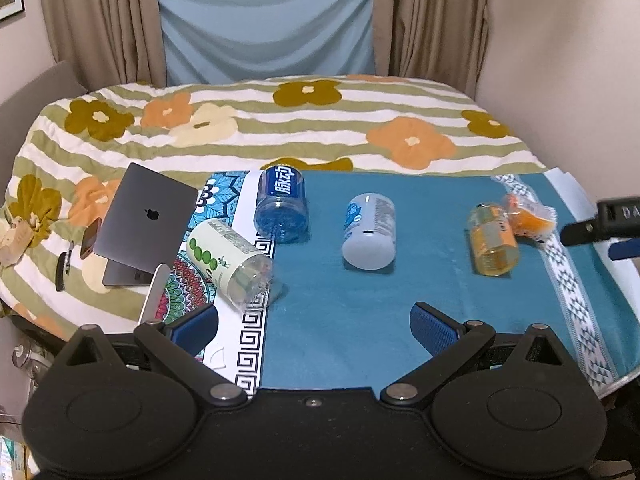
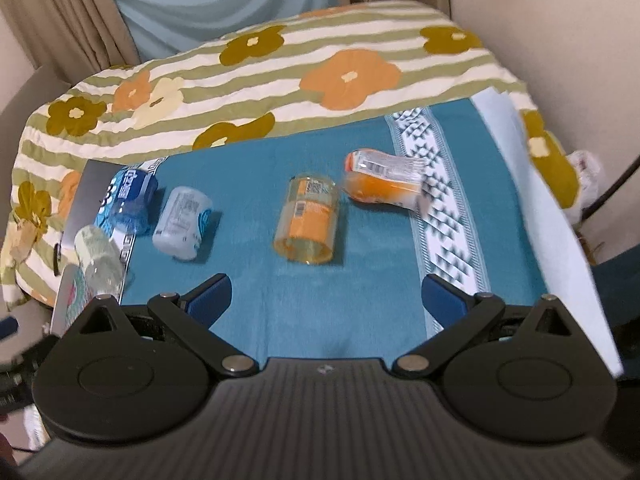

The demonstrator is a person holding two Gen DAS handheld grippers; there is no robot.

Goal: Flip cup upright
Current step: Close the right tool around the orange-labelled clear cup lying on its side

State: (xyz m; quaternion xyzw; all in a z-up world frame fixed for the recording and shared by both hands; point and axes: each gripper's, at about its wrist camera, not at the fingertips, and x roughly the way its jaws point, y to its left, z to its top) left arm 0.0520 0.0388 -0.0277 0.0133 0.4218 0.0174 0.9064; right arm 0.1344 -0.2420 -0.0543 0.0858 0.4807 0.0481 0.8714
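Your left gripper (image 1: 314, 326) hovers low over the teal cloth (image 1: 340, 320) with its blue pads spread wide and nothing between them; your right gripper (image 2: 326, 300) is likewise spread and empty, and its view is slightly blurred. Nothing has been stood up yet, so the whole job is ahead of you. Five cups lie on their sides, well apart in a loose row: the green-label cup (image 1: 228, 260) near your left fingers, the blue cup (image 1: 281, 206), the white cup (image 1: 370, 232), the yellow cup (image 2: 307, 220) straight ahead of your right gripper, and the orange cup (image 2: 384, 180) partly on the patterned border (image 2: 444, 216). None is touched by either tool.
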